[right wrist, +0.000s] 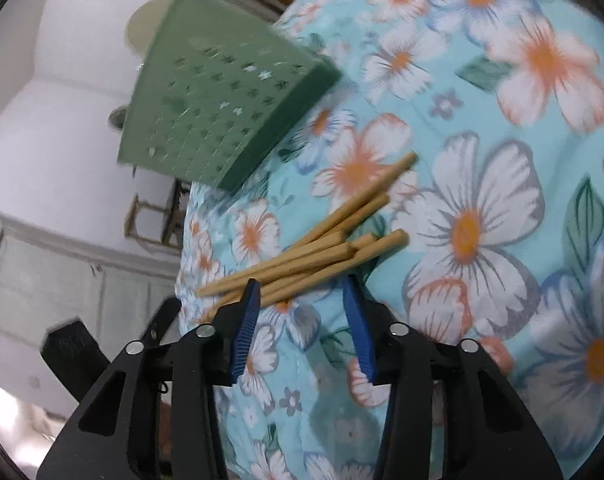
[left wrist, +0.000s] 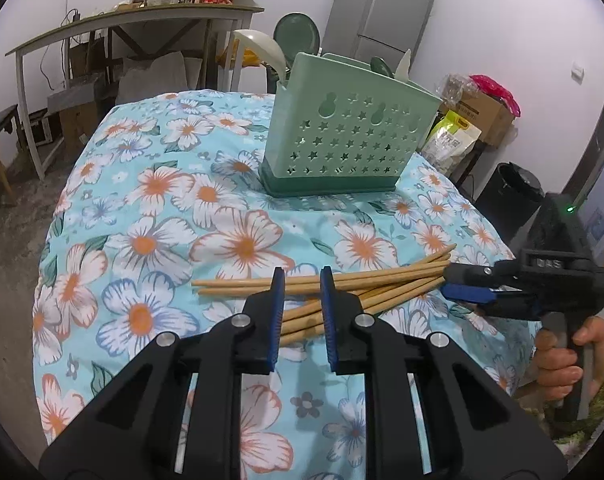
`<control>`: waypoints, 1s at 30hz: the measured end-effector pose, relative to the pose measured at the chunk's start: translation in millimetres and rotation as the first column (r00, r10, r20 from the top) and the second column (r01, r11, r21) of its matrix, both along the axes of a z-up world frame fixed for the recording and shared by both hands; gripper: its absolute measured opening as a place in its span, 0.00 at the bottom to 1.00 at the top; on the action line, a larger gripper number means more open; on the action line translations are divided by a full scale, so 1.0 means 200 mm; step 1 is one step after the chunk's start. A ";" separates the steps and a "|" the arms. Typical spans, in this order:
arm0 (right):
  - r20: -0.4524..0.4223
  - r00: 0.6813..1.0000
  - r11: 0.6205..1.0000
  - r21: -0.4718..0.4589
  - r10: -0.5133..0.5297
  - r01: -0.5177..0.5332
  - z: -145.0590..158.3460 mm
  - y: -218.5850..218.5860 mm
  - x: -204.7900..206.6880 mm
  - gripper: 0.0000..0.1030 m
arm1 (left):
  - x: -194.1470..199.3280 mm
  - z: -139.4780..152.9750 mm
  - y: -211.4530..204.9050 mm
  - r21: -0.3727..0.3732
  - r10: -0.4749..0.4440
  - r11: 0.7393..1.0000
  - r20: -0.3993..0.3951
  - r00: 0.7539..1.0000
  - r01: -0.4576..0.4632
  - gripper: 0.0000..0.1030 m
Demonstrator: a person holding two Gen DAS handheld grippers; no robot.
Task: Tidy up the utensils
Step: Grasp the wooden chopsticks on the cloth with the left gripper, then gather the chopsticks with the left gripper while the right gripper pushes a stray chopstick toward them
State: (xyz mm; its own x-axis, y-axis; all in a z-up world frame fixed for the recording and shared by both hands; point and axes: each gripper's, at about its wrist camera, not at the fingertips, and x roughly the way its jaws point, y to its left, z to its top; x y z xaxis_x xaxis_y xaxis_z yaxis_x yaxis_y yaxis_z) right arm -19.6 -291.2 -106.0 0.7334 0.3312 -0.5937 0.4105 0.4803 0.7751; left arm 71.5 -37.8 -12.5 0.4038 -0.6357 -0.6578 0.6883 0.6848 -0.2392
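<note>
I am lowering my left gripper and right gripper, jaws apart and pinching nothing, astride the loose chopsticks lying on the table near the green holder; light, stiff, rolling sticks, best clamped mid-bundle.

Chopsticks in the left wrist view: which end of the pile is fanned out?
The chopsticks spread apart at the end nearer the right gripper; at the opposite end, past the left gripper, only two tips show, lying close together.
</note>
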 end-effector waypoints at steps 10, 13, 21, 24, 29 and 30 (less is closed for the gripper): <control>0.020 0.994 0.992 0.068 -0.103 0.102 -0.03 -0.03 0.00 0.24 | 0.03 -0.02 0.06 -0.026 0.008 1.000 -0.034 0.999 -0.009 0.16; 0.013 0.992 0.988 0.093 -0.125 0.123 -0.05 -0.04 0.00 0.15 | 0.03 -0.01 0.07 -0.026 0.009 1.000 -0.031 0.999 -0.010 0.16; 0.011 0.997 0.994 0.081 -0.079 0.078 -0.05 0.00 -0.02 0.14 | 0.00 0.00 0.07 -0.025 0.002 1.000 -0.026 1.000 -0.003 0.16; 0.013 0.998 0.996 0.065 -0.061 0.060 -0.03 0.00 -0.03 0.14 | -0.02 0.02 0.06 -0.020 -0.009 1.000 -0.020 1.000 0.009 0.16; 0.024 0.999 0.999 0.025 -0.029 0.029 0.05 -0.05 -0.06 0.13 | -0.03 0.06 -0.01 -0.020 -0.051 0.999 -0.019 0.998 0.051 0.16; 0.029 1.000 0.999 0.030 -0.013 0.012 0.06 -0.06 -0.06 0.13 | -0.03 0.06 -0.02 -0.022 -0.064 0.998 -0.024 0.998 0.063 0.16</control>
State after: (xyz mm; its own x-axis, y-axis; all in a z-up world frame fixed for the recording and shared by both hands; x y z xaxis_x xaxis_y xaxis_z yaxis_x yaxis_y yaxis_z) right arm -32.2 -302.3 -94.7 0.7543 0.3389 -0.5623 0.3937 0.4518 0.8005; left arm 65.4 -42.4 -0.3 0.3461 -0.6736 -0.6530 0.7240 0.6345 -0.2708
